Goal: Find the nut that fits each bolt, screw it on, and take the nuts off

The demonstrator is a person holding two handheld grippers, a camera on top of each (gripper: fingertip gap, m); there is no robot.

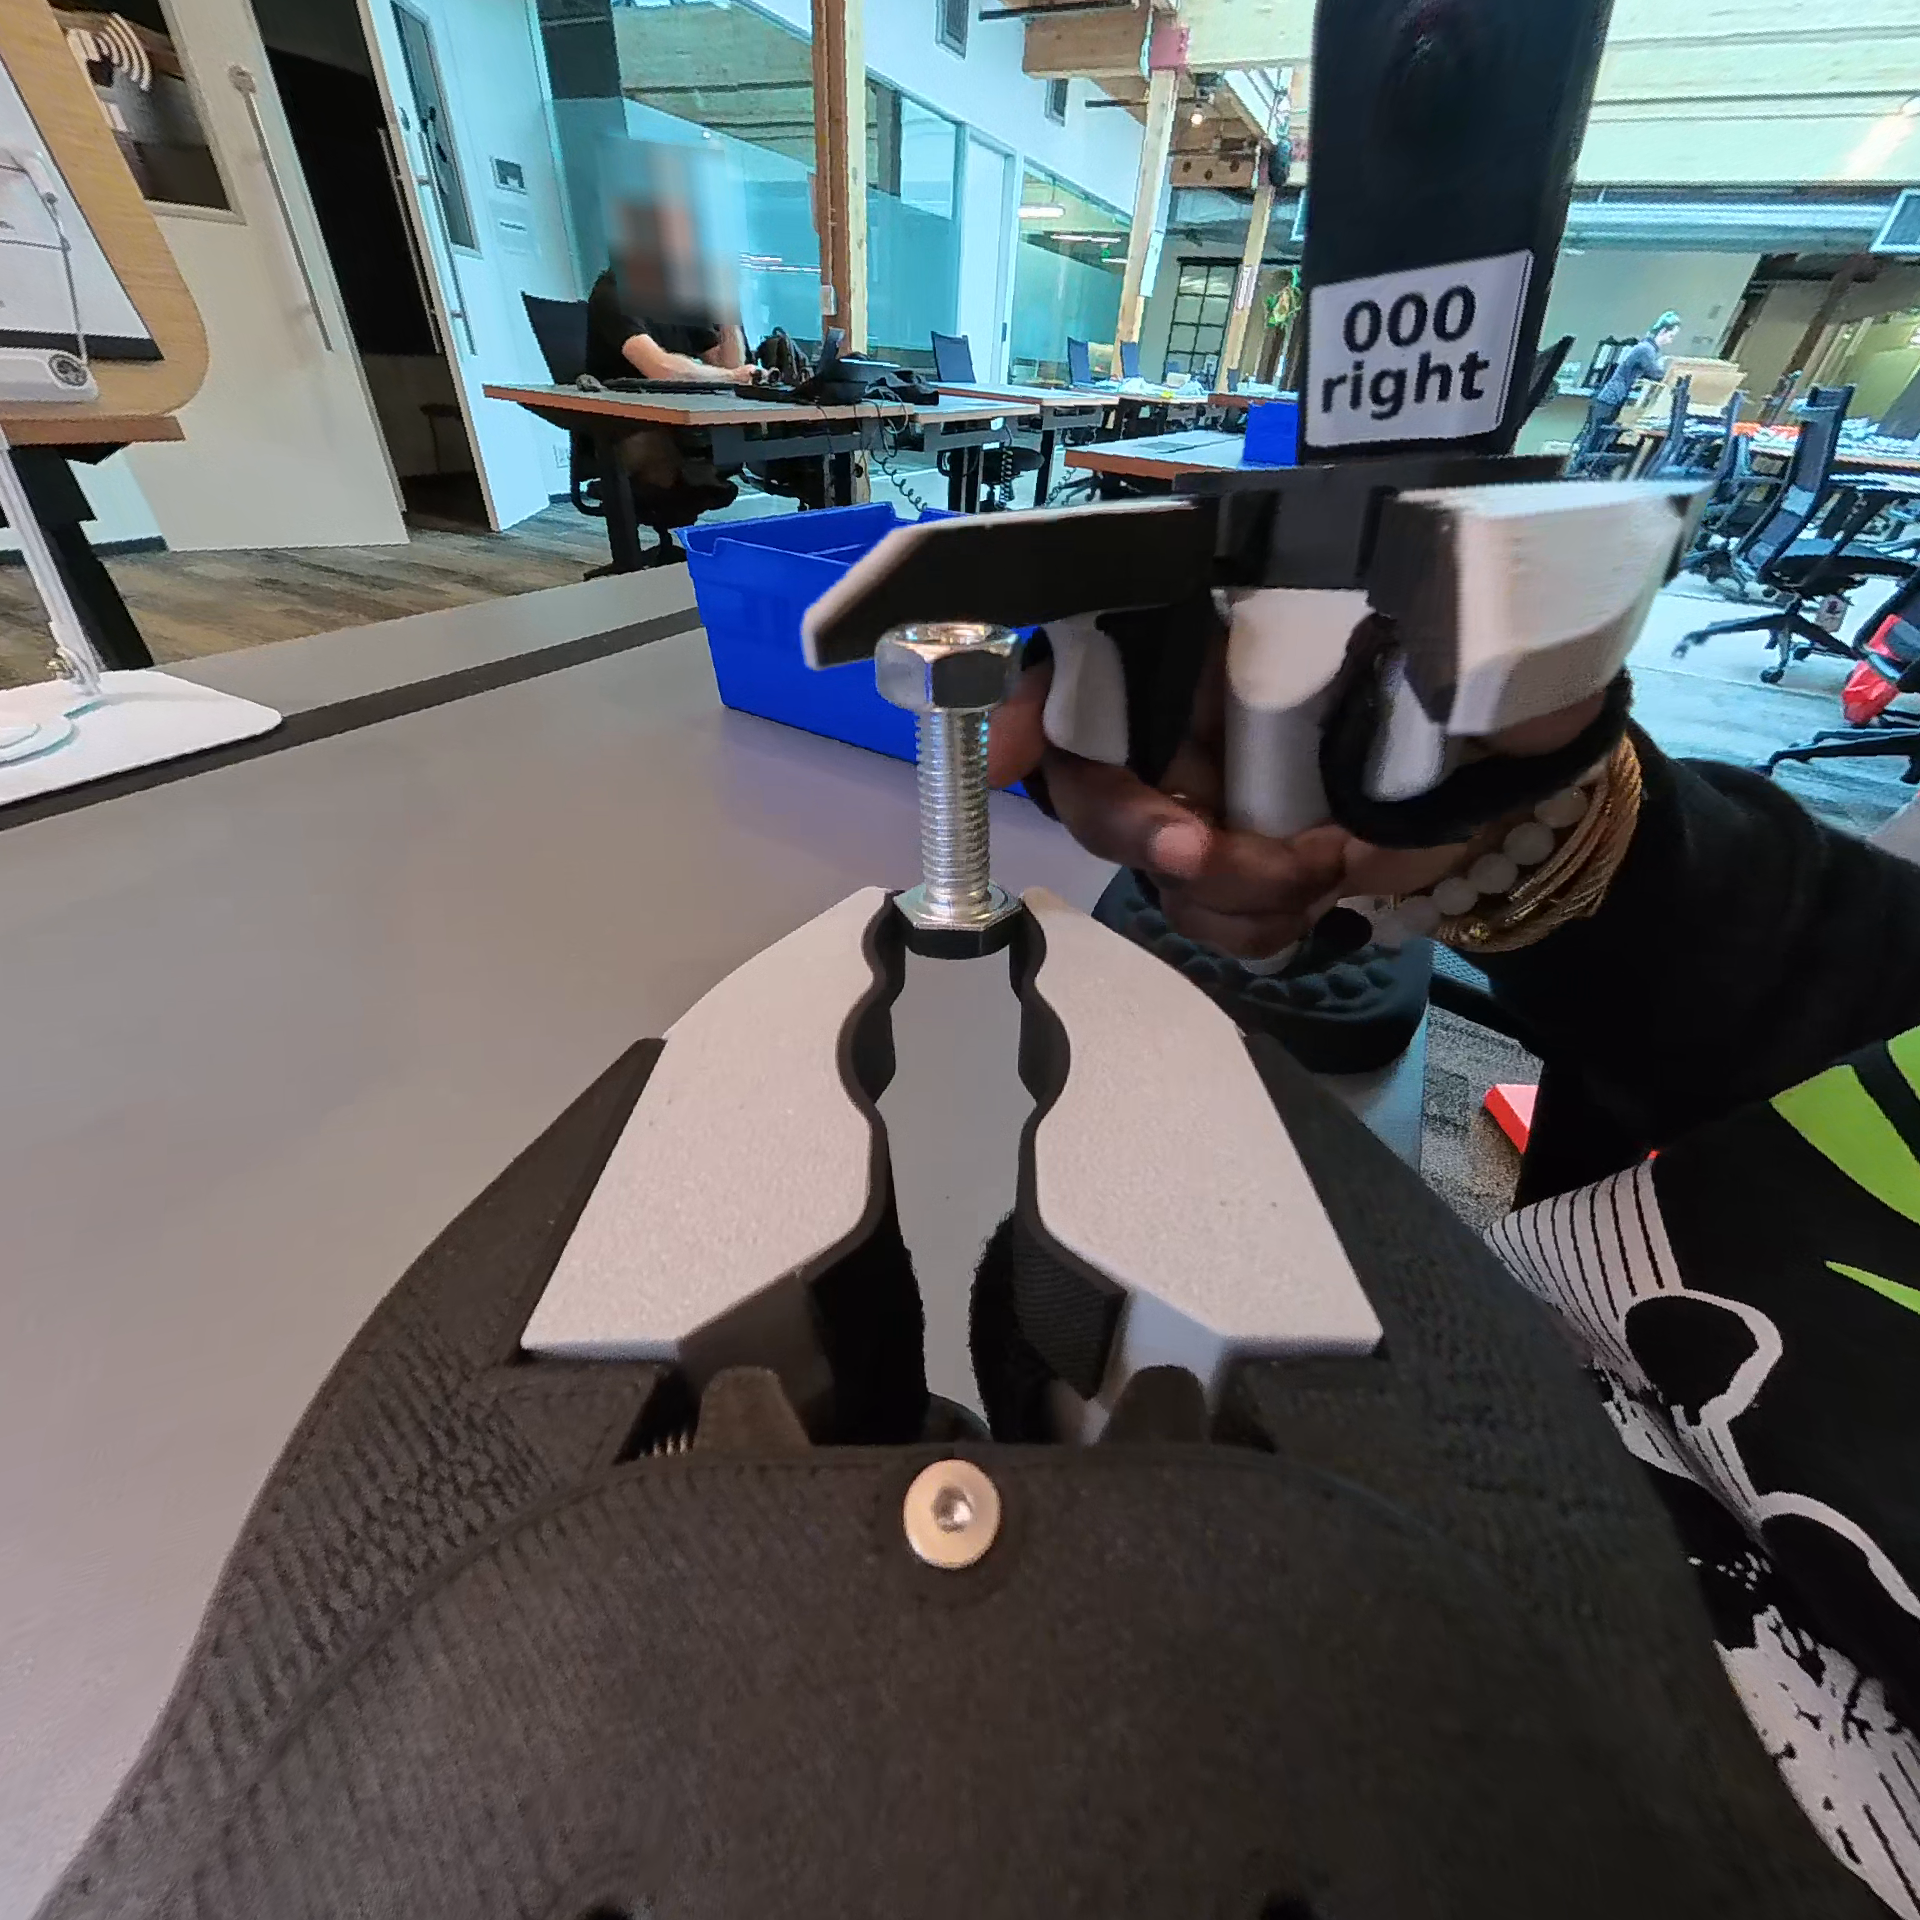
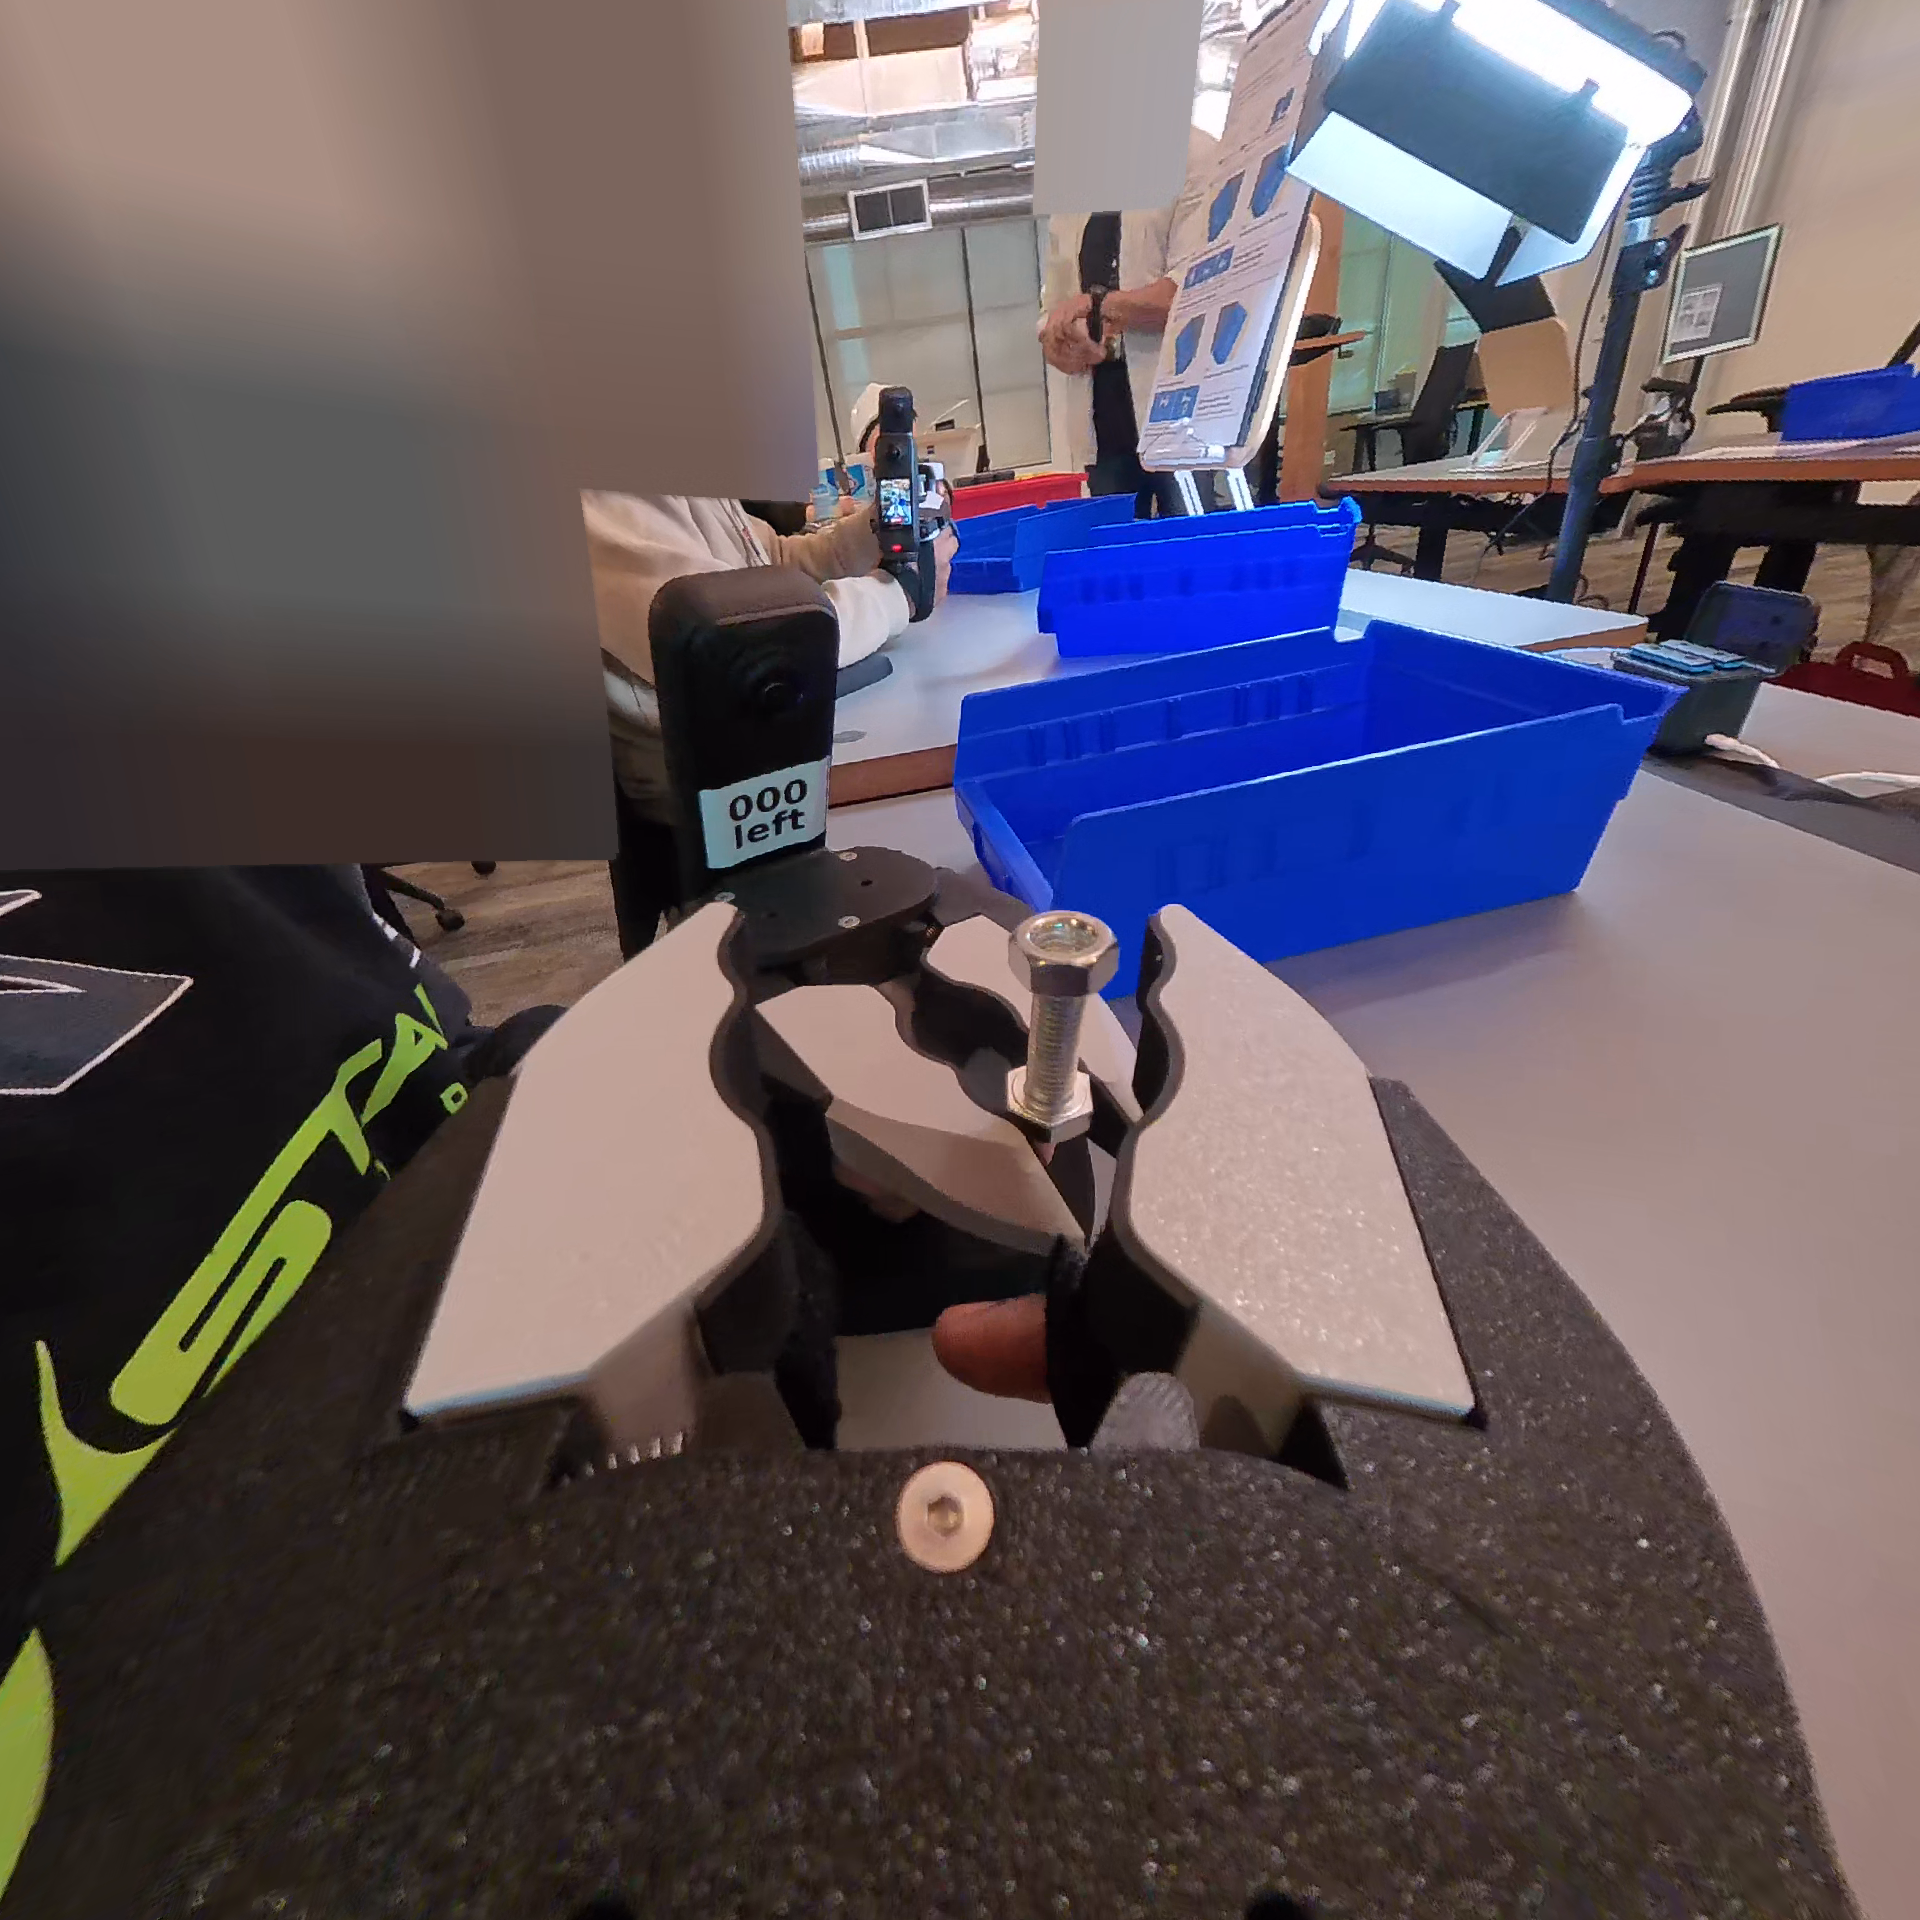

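Two tools level: left tool (image 1: pixel 956 920) on bolt (image 1: pixel 954 810).

Shiny silver bolt (image 1: pixel 954 810) and nut (image 1: pixel 951 665). Pale grey fingers (image 1: pixel 748 1122) edged in black. Bright blue bin (image 2: pixel 1340 821) at two o'clock. Matte grey table (image 1: pixel 364 935). Black sleeve (image 1: pixel 1766 914) with lime-green and white print at four o'clock.

The left gripper (image 1: pixel 956 920) hid the bolt (image 1: pixel 954 821) head's underside. In the left wrist view the right gripper (image 1: pixel 831 634) covered the bin (image 1: pixel 774 613); its far finger hid behind the nut (image 1: pixel 951 665).
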